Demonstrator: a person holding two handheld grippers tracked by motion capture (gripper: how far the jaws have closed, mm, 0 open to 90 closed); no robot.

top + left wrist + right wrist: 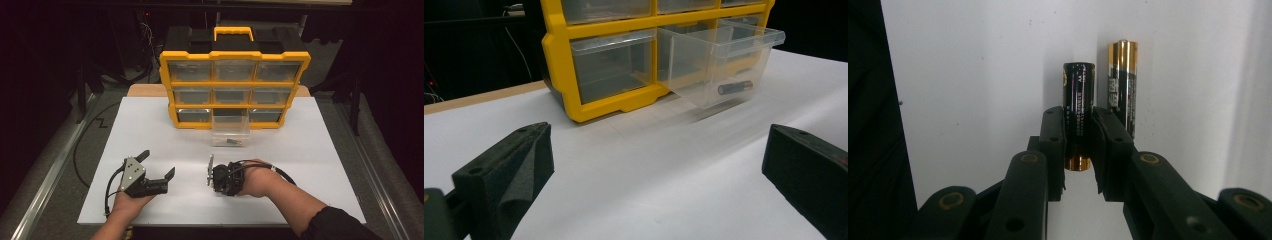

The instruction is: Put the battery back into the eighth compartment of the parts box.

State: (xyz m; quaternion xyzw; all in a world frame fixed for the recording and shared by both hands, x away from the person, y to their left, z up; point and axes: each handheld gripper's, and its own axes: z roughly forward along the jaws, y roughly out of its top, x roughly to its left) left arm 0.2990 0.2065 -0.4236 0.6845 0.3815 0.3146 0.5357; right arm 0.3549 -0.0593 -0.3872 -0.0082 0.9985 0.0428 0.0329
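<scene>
A black battery (1078,107) lies on the white table sheet (150,130), and the right gripper (1079,131) is clamped on it, one pad at each side. Just beside it lies a second battery (1122,85), black and gold, parallel to the first; whether the two touch I cannot tell. In the high view the right gripper (216,176) points down at the near middle of the sheet. The left gripper (159,165) rests to the left of it, jaws wide apart and empty. Farther back stands a yellow organizer (234,80) with clear drawers. Its bottom middle drawer (719,60) is pulled out, with one more battery (735,87) inside. The room around the table is dark.
</scene>
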